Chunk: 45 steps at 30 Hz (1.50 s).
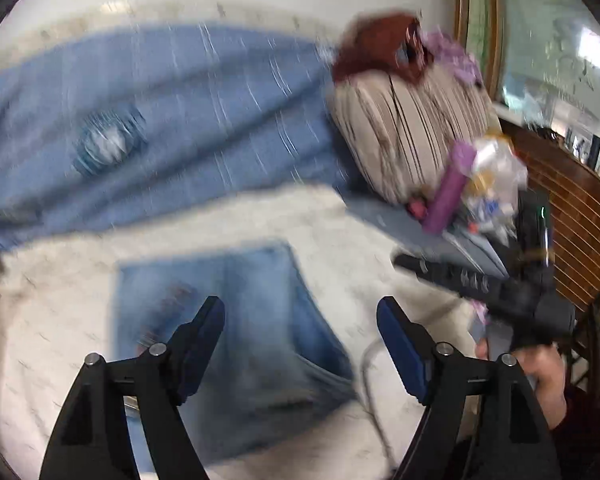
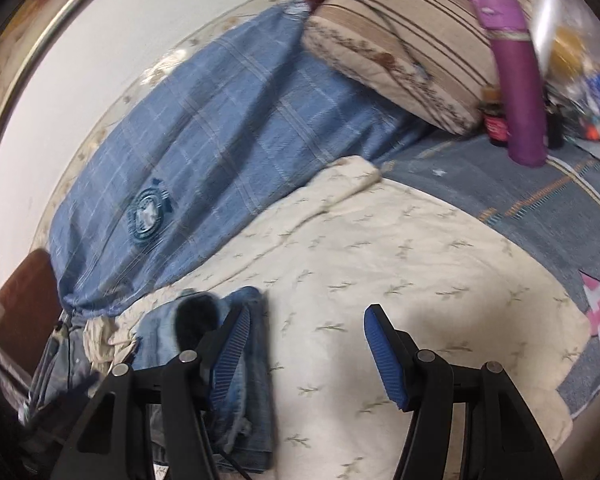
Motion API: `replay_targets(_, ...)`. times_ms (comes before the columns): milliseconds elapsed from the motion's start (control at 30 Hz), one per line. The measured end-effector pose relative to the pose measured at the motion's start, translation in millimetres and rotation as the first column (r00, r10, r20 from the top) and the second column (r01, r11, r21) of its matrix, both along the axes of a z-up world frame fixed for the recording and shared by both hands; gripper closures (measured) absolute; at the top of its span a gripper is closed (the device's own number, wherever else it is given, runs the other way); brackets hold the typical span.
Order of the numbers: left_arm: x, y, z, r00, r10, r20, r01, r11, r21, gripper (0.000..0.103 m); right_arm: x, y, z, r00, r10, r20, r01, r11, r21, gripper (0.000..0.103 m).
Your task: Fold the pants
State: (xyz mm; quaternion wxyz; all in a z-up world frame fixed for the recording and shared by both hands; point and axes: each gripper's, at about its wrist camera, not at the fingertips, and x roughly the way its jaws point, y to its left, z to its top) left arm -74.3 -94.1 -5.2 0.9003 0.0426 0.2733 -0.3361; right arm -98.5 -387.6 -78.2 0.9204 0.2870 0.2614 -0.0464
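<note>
1. Both tools stand apart and hold nothing: left tool [image 1: 300, 320], right tool [image 2: 306, 332].
2. Folded jeans [image 1: 236, 340] lie on the cream bedspread [image 2: 380, 260], under the left tool; square the edges and press flat.
3. Behind: blue checked blanket [image 2: 220, 128], striped pillow [image 2: 400, 52], purple bottle [image 2: 520, 92], well apart.

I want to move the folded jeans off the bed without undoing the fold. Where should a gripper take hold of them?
Probably the thick folded edge of the jeans, taken from the near side with one finger slid under the stack and one on top. They lie flat on the cream bedspread, so pinching only the top layer would likely open the fold. Blur hides finer detail.
</note>
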Motion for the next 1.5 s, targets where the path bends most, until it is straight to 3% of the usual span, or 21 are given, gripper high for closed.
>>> replay_targets(100, 19, 29, 1, 0.988, 0.144, 0.062, -0.148, 0.986, 0.075, 0.024, 3, 24, 10, 0.996, 0.067, 0.056, -0.065, 0.997, -0.038, 0.04)
replay_targets(200, 42, 60, -20, 0.958, 0.287, -0.001, -0.285, 0.952, 0.112, 0.024, 8, 53, 20, 0.978, 0.173, 0.116, -0.166, 0.984, -0.071, 0.04)
replay_targets(267, 55, 77, -40, 0.933, 0.354, -0.062, -0.347, 0.932, 0.108, 0.024, 17, 73, 27, 0.952, 0.263, 0.159, -0.256, 0.964, -0.066, 0.04)
replay_targets(433, 73, 81, -65, 0.898, 0.433, -0.072, -0.413, 0.889, 0.195, 0.024, 54, 107, 24, 0.902, 0.395, 0.176, -0.407, 0.912, 0.042, 0.04)
replay_targets(533, 78, 79, -68, 0.895, 0.436, -0.092, -0.415, 0.891, 0.186, 0.024, 75, 117, 13, 0.895, 0.419, 0.152, -0.437, 0.892, 0.113, 0.04)
replay_targets(633, 86, 64, -79, 0.909, 0.412, -0.07, -0.386, 0.892, 0.233, 0.024, 108, 119, -14, 0.923, 0.385, 0.027, -0.383, 0.904, 0.188, 0.039)
replay_targets(700, 90, 53, -86, 0.914, 0.401, -0.058, -0.373, 0.888, 0.27, 0.024, 126, 113, -40, 0.924, 0.375, -0.068, -0.345, 0.899, 0.271, 0.039)
replay_targets(767, 96, 45, -95, 0.912, 0.408, -0.045, -0.376, 0.875, 0.304, 0.024, 137, 107, -56, 0.923, 0.375, -0.09, -0.328, 0.887, 0.326, 0.04)
replay_targets(867, 103, 42, -100, 0.912, 0.405, -0.068, -0.363, 0.873, 0.325, 0.024, 140, 112, -55, 0.916, 0.391, -0.094, -0.352, 0.892, 0.285, 0.04)
replay_targets(1000, 105, 55, -94, 0.897, 0.42, -0.14, -0.371, 0.885, 0.28, 0.024, 126, 104, -43, 0.916, 0.396, -0.059, -0.365, 0.886, 0.288, 0.039)
replay_targets(1167, 76, 64, -74, 0.892, 0.449, -0.053, -0.421, 0.868, 0.265, 0.023, 82, 88, -19, 0.938, 0.345, 0.017, -0.339, 0.909, 0.242, 0.038)
replay_targets(1233, 61, 66, -64, 0.885, 0.465, -0.011, -0.448, 0.859, 0.247, 0.015, 64, 87, -10, 0.946, 0.321, 0.031, -0.322, 0.93, 0.18, 0.038)
replay_targets(1400, 27, 66, -41, 0.866, 0.487, 0.116, -0.5, 0.837, 0.223, 0.008, 22, 96, 12, 0.95, 0.307, 0.064, -0.308, 0.951, 0.01, 0.038)
replay_targets(1500, 12, 71, -34, 0.863, 0.491, 0.117, -0.505, 0.84, 0.198, 0.008, 9, 105, 12, 0.949, 0.312, 0.05, -0.312, 0.95, -0.007, 0.038)
